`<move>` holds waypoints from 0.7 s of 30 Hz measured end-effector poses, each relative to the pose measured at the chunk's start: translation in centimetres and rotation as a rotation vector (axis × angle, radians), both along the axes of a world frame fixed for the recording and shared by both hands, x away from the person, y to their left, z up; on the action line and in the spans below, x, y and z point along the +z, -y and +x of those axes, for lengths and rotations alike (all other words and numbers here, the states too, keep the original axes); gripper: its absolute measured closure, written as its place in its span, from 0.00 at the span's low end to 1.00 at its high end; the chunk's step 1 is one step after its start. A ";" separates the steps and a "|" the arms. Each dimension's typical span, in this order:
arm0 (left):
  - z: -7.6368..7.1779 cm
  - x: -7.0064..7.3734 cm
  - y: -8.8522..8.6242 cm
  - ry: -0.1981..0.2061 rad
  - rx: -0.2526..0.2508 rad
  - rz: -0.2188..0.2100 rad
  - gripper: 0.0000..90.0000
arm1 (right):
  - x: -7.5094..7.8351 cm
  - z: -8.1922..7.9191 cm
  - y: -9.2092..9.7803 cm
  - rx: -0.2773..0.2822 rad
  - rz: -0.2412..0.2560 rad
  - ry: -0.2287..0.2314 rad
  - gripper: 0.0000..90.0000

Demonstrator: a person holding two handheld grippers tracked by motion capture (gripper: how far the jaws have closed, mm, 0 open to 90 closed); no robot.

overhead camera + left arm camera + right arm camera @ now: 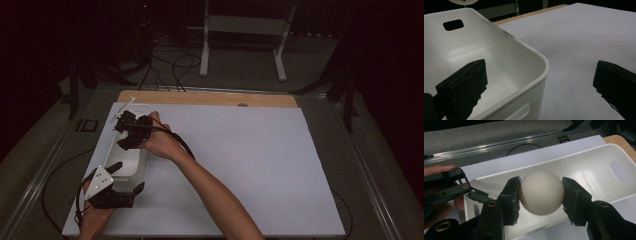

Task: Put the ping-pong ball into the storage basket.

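Observation:
A white ball point(541, 185) is pinched between the jaws of my right gripper point(541, 195), which is shut on it above the inside of a white plastic bin point(599, 157). In the high view the right gripper point(123, 132) hangs over the bin point(131, 161) at the table's left side. My left gripper point(127, 177) is open at the bin's near end. In the left gripper view it point(541, 72) straddles the bin's corner point(534, 53), one jaw inside and the other over the paper. The left gripper's linkage point(449, 187) and a hand also appear in the right gripper view.
A large white paper sheet point(240, 160) covers the table, with a wooden strip point(210, 98) along its far edge. Beyond the table stand a white frame point(240, 25) and loose cables point(175, 65) on the floor. Metal rails point(45, 165) run along the table's sides.

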State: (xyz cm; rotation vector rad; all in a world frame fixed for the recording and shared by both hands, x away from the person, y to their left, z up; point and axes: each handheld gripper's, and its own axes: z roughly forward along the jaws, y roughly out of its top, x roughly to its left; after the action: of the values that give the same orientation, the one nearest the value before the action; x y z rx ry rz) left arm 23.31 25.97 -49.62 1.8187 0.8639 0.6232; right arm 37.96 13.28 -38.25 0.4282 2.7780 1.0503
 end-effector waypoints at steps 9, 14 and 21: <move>0.0 0.0 0.0 0.000 -0.001 -0.001 0.00 | -0.1 0.3 0.0 -0.016 0.010 -0.025 0.25; 0.0 0.0 0.0 0.001 -0.001 -0.001 0.00 | 0.0 0.3 0.1 -0.053 0.010 -0.014 0.11; 0.0 0.0 0.0 0.001 -0.001 -0.001 0.00 | 0.0 0.5 0.5 -0.063 0.003 -0.020 0.11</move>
State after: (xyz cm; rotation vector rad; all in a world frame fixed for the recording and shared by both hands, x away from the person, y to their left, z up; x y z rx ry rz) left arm 23.33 25.93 -49.63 1.8180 0.8628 0.6233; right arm 38.41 12.76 -38.23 0.5260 2.7614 1.0424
